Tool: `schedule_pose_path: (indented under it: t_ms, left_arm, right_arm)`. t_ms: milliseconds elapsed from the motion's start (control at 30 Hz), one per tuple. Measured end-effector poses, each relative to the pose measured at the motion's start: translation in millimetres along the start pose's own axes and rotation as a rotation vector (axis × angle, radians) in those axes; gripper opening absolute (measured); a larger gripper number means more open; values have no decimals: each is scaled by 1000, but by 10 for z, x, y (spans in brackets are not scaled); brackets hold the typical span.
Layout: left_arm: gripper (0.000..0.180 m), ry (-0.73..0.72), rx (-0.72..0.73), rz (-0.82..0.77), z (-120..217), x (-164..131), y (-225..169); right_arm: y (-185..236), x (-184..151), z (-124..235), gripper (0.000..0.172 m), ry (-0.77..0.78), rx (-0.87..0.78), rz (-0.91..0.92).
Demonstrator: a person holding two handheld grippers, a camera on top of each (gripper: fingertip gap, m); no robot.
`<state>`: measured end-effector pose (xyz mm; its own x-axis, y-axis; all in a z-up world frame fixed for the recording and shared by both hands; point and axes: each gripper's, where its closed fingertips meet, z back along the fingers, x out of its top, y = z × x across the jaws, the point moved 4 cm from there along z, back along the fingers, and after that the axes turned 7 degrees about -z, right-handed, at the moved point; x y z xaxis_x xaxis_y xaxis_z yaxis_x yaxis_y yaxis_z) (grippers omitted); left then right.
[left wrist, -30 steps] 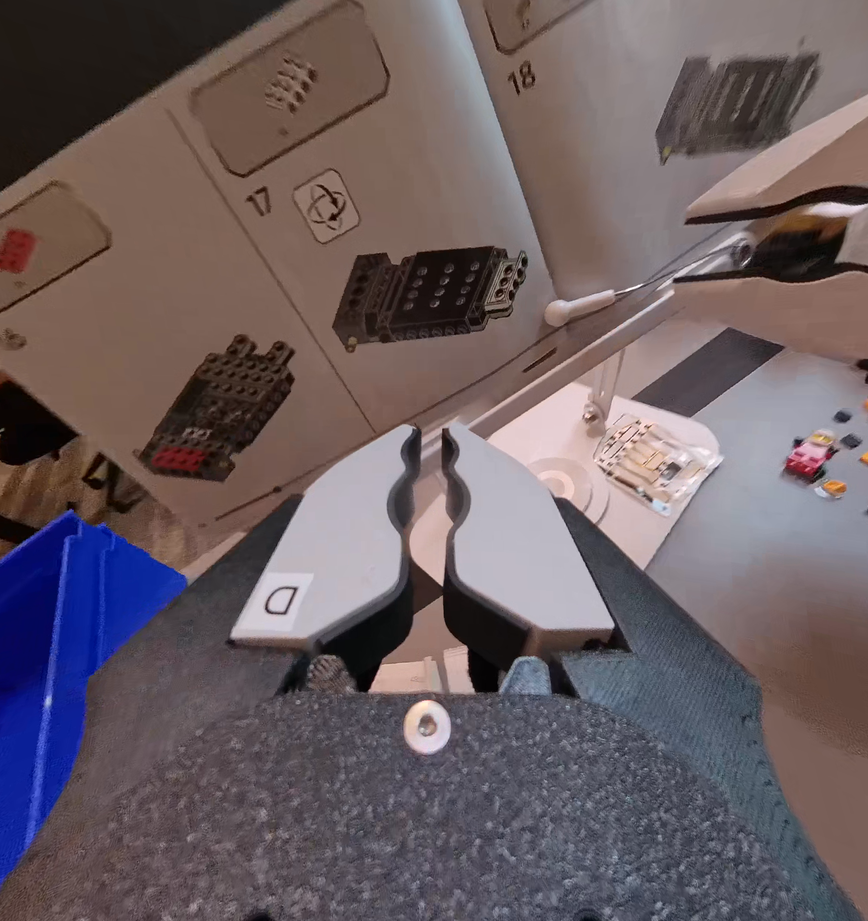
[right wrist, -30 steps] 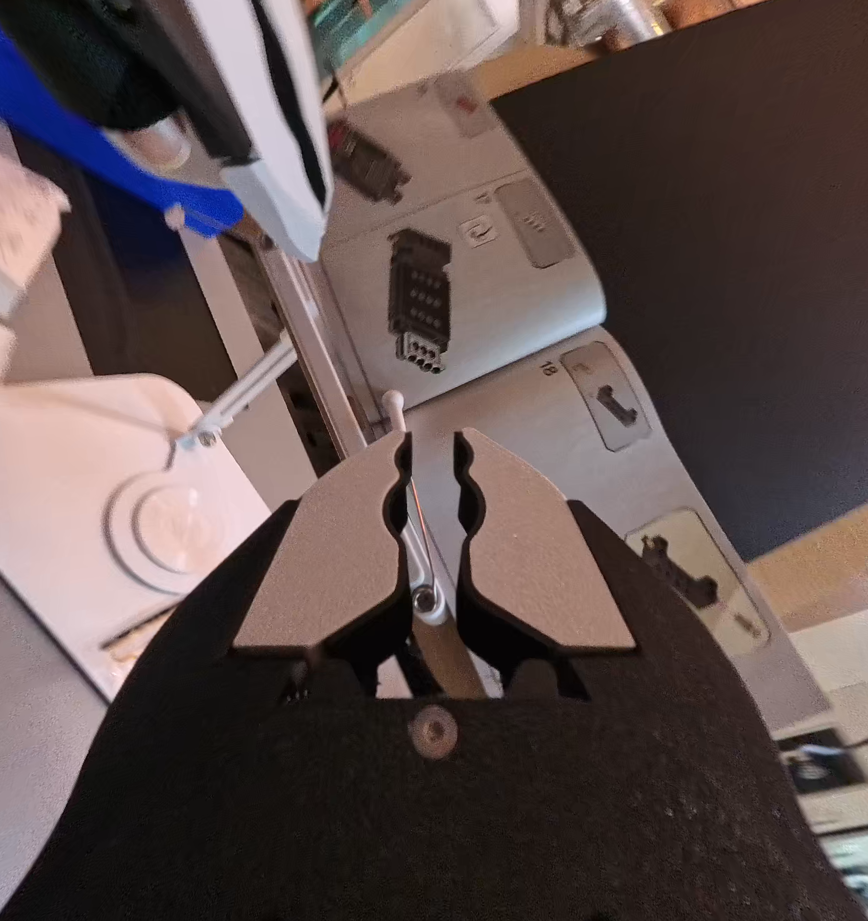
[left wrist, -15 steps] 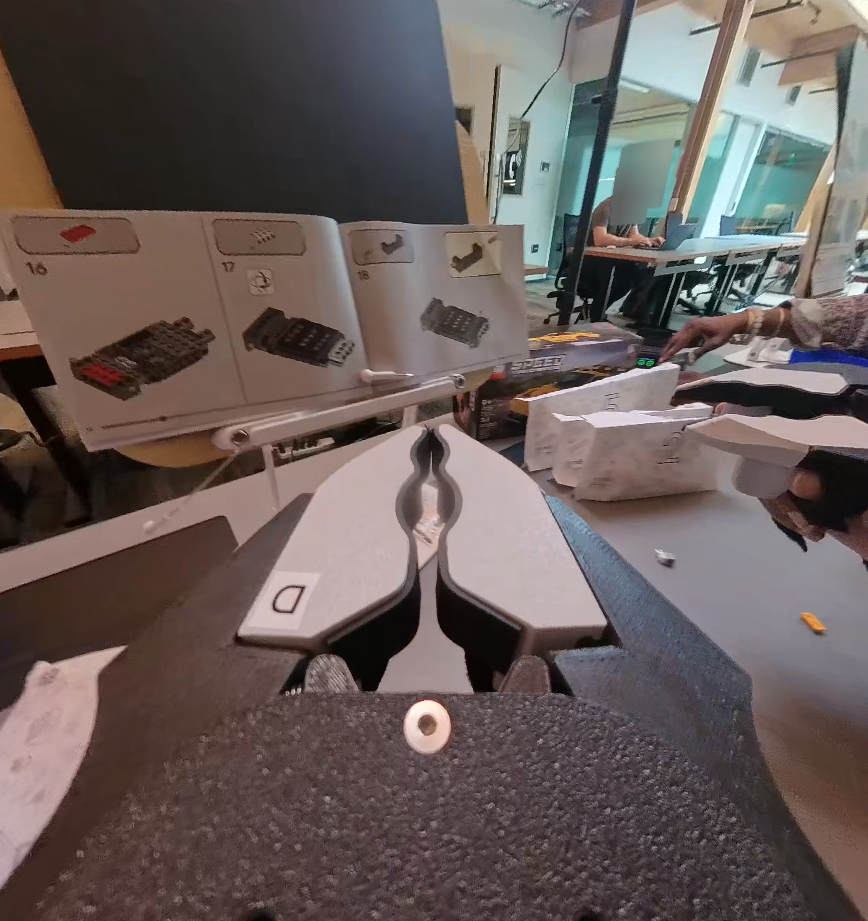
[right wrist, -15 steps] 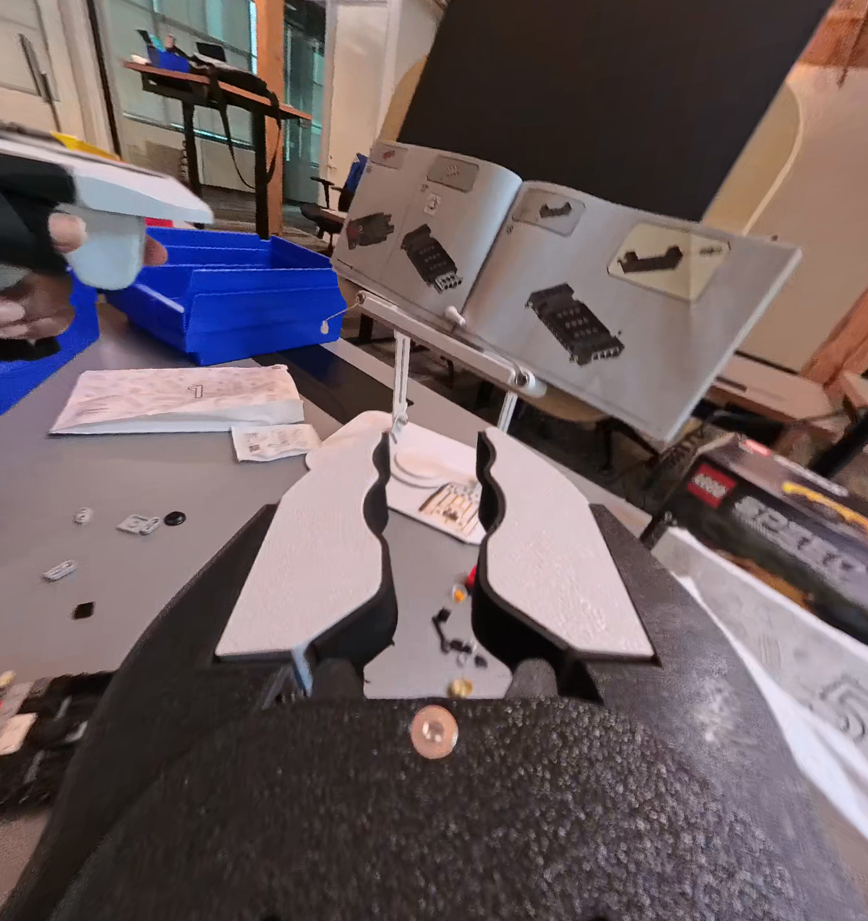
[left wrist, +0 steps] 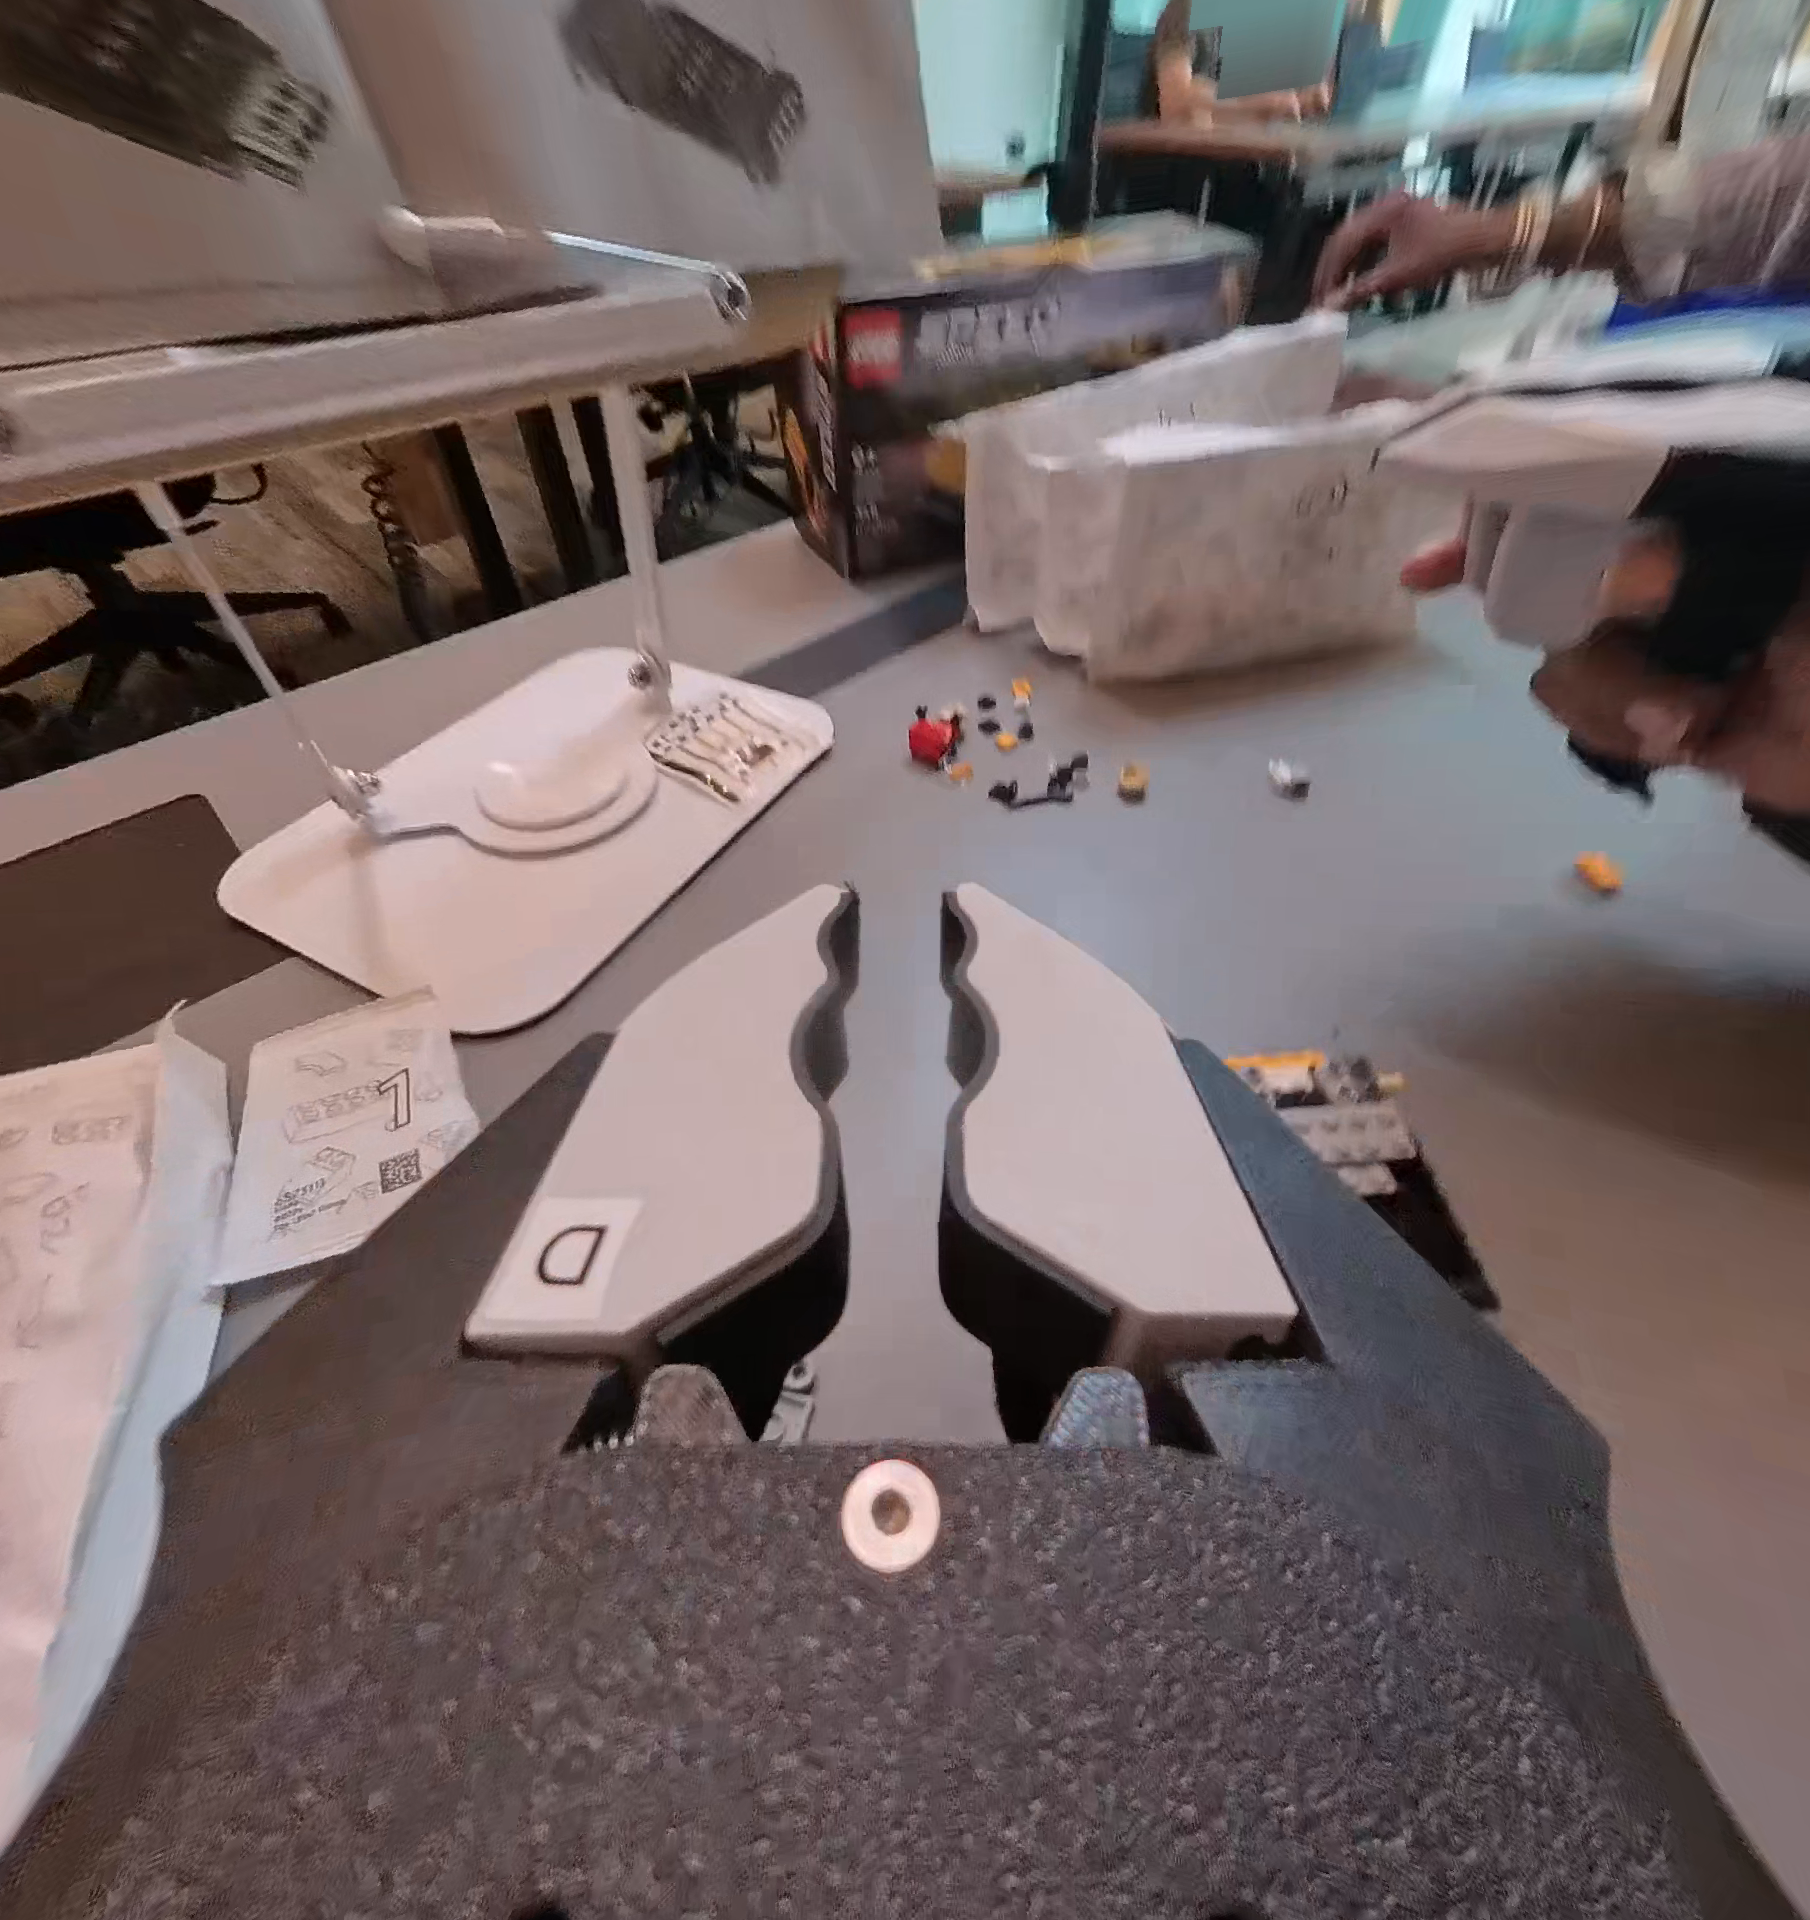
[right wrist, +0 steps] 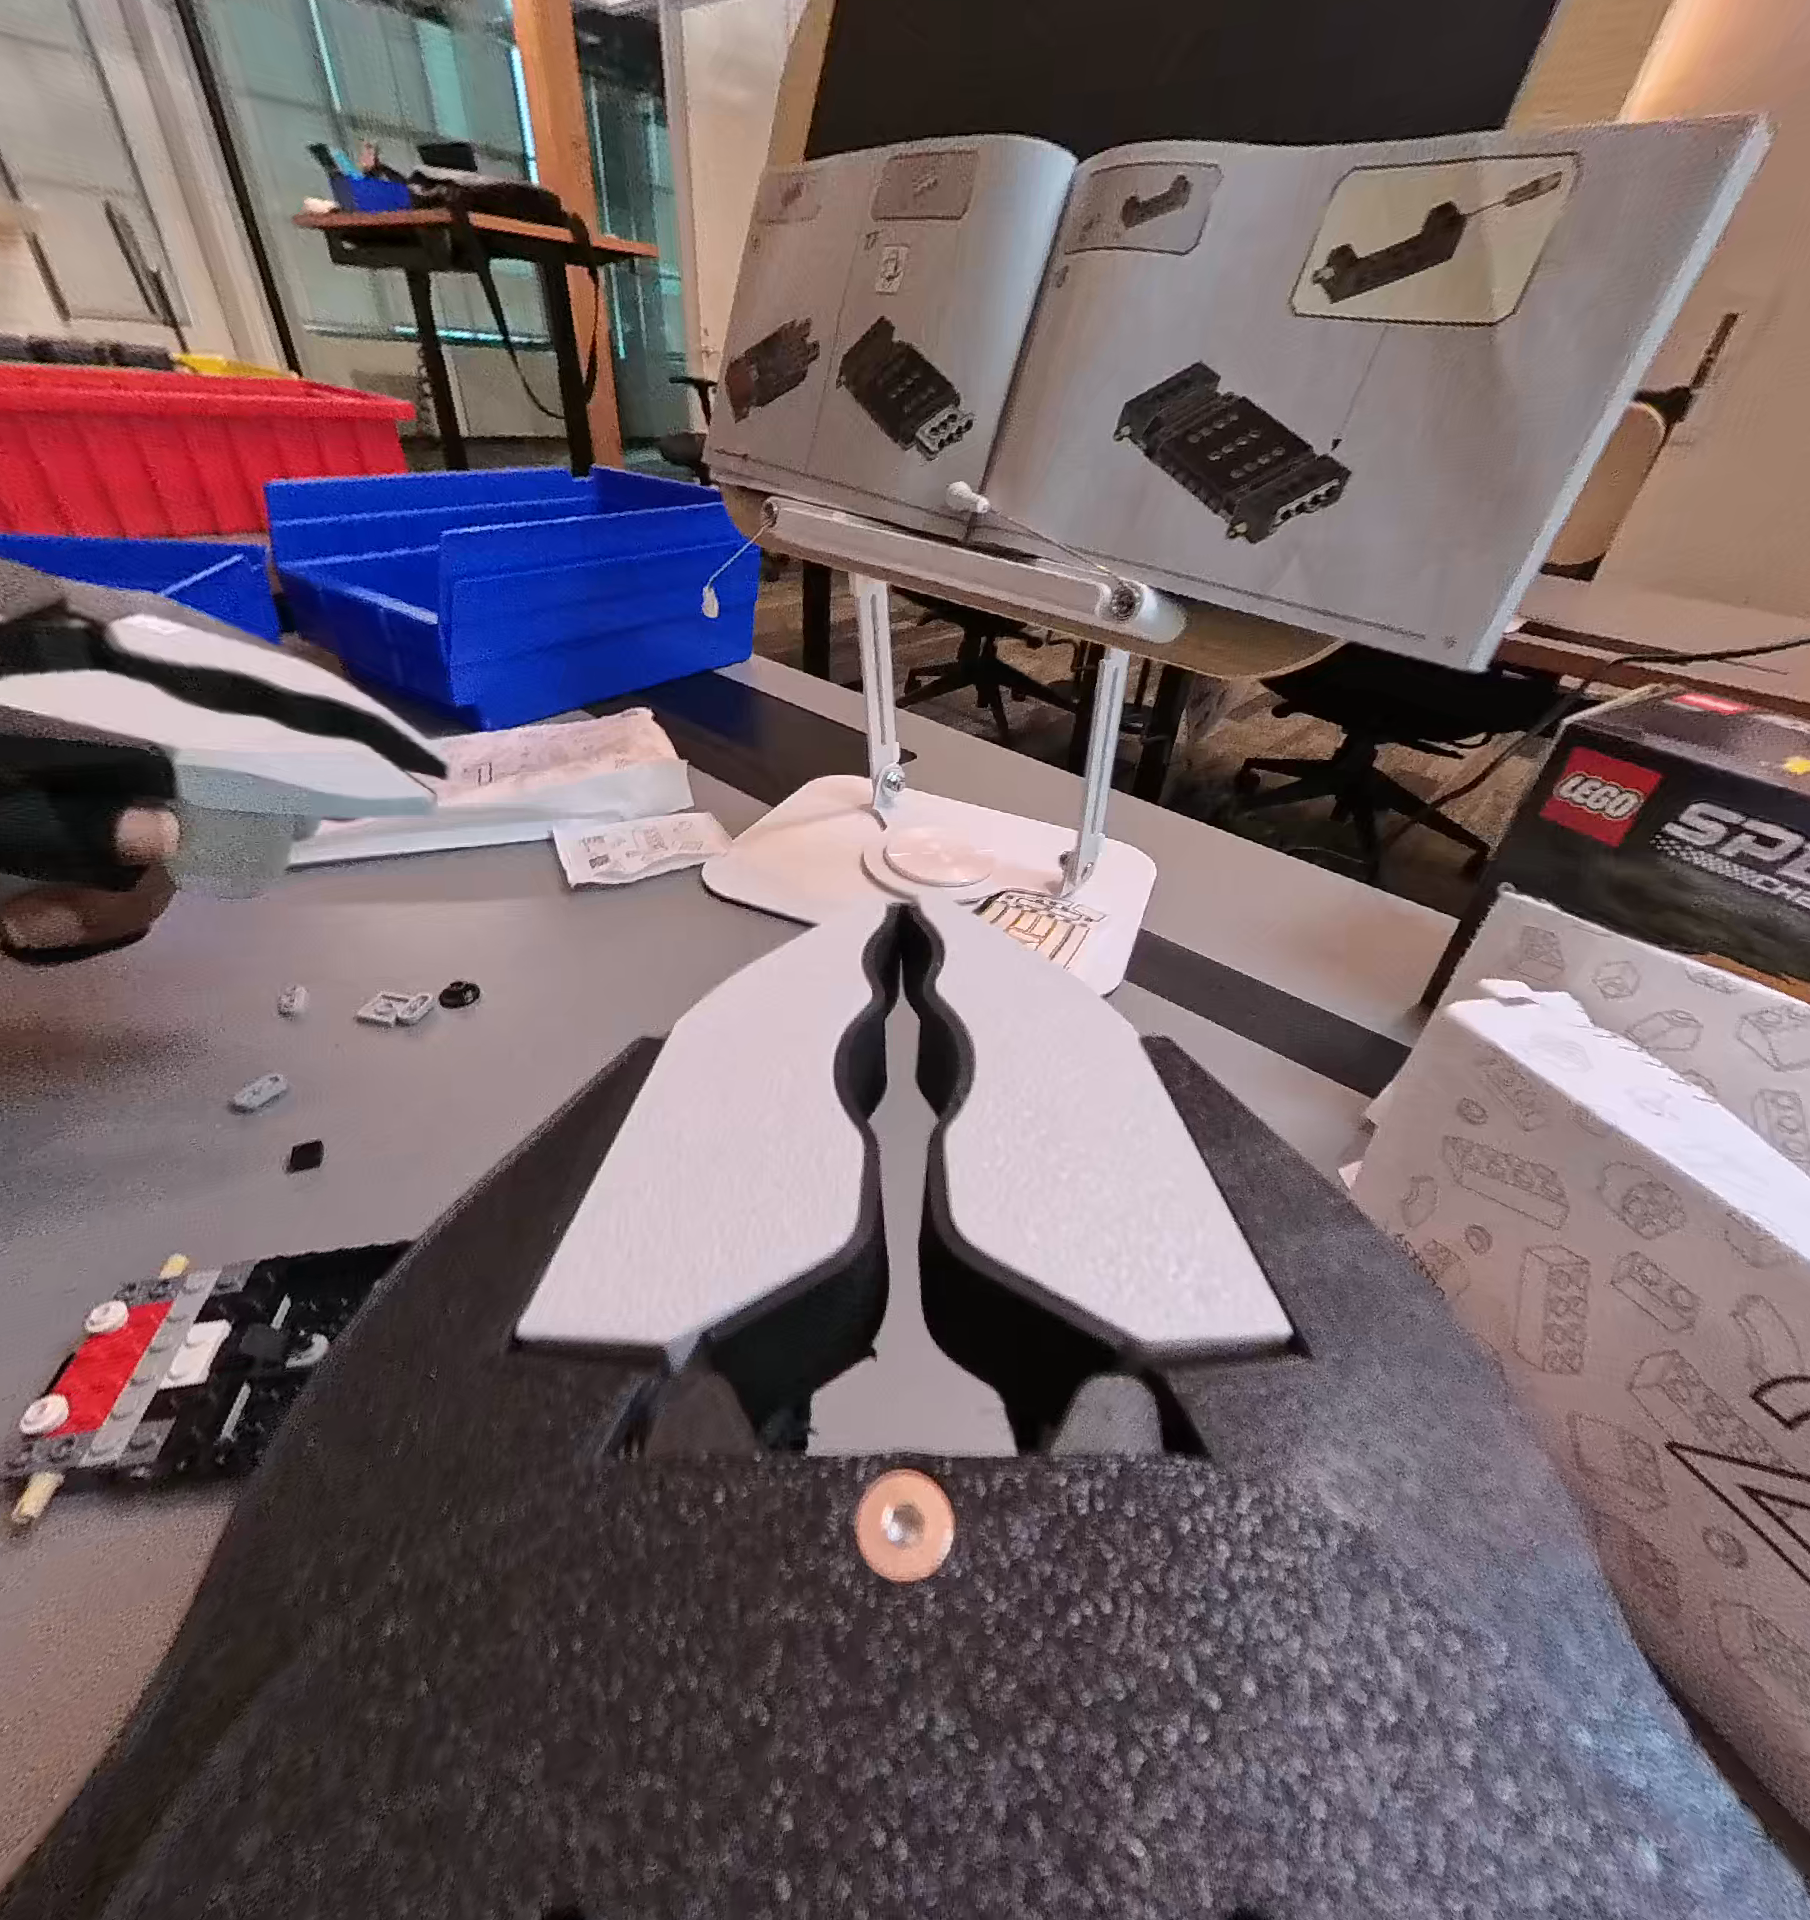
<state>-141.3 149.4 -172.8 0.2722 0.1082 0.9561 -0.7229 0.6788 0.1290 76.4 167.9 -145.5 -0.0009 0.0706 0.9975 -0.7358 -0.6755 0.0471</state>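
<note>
The left gripper (left wrist: 899, 904) hangs over the bare grey table (left wrist: 1244, 935), its jaws a narrow way apart with nothing between them. Ahead of it lie scattered small bricks (left wrist: 1026, 743), well apart from the tips; the white book stand (left wrist: 465, 894) sits just to its left front, and a half-built brick plate (left wrist: 1332, 1117) lies just beside its right finger. The right gripper (right wrist: 903, 914) is pressed closed on nothing, pointing at the stand's base (right wrist: 807, 831), with a white paper bag (right wrist: 1628, 1195) close on its right. Half a second ago the left jaws were closed and the right ones apart; both have since dipped lower toward the tabletop
</note>
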Motion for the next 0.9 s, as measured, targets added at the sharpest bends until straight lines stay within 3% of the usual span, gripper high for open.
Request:
schedule_pose_path:
  t_ms: [200, 433, 700, 767, 800, 900]
  left_arm:
    - [36, 130, -225, -96, -101, -85, -402]
    - [74, 488, -556, -69, -138, -567, -909]
    - [86, 719, -443, -310, -145, -755, -1275]
    - [79, 713, -441, -276, -171, -741, -1321]
    - [66, 705, -447, -275, -175, -731, -1324]
    - [64, 685, -497, -272, -168, -735, -1306]
  right_arm:
    - [17, -74, -12, 2, 58, 19, 89]
    - [300, -576, -7, 20, 306, 388, 257]
    - [341, -772, -2, 27, 404, 416, 331]
    - [348, -804, 0, 27, 417, 421, 341]
    - [359, -819, 4, 27, 424, 429, 345]
    - [432, -873, 45, 30, 455, 496, 342]
